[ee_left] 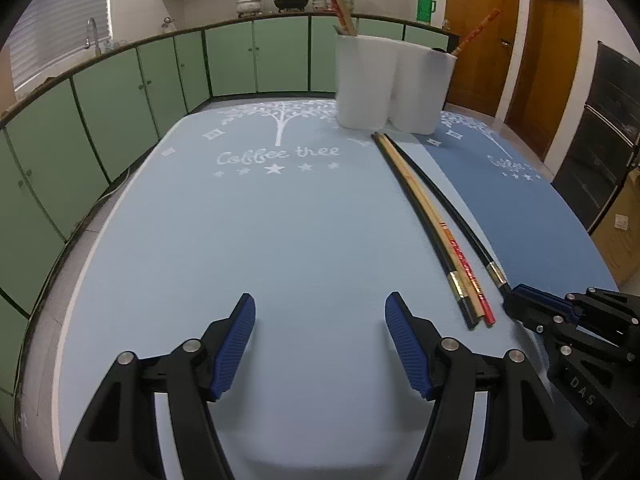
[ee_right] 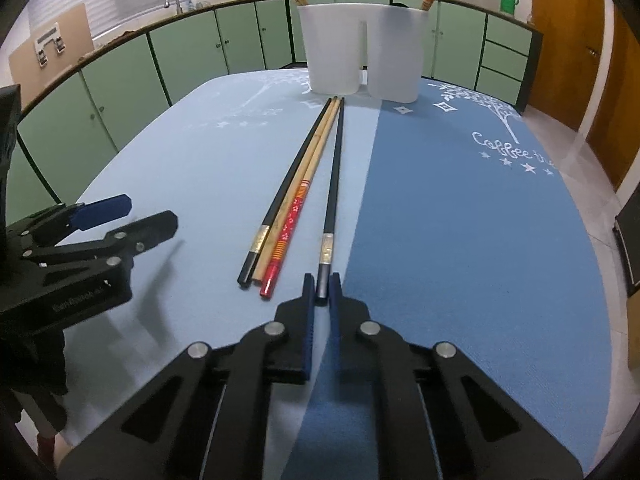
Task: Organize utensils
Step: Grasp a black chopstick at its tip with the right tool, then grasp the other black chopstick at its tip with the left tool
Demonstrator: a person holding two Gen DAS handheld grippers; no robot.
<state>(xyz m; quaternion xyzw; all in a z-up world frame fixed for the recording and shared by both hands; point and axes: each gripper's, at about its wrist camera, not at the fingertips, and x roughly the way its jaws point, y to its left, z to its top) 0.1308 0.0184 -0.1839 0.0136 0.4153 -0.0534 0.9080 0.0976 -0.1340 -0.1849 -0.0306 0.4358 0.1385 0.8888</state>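
a counter [ee_right: 460,240] draped in pale and dark blue mats carries a white two-part holder [ee_right: 362,54] at its far edge, chopsticks standing in both compartments. the left gripper [ee_left: 320,326] hovers over the pale mat, near side of the holder, its jaws spread wide and holding nothing. the right gripper [ee_right: 322,286] sits just right of it, jaws pressed on the near end of a lone black chopstick [ee_right: 334,176] that points toward the holder. three more chopsticks [ee_right: 286,204] lie bunched just beside it, tips near the holder's base.
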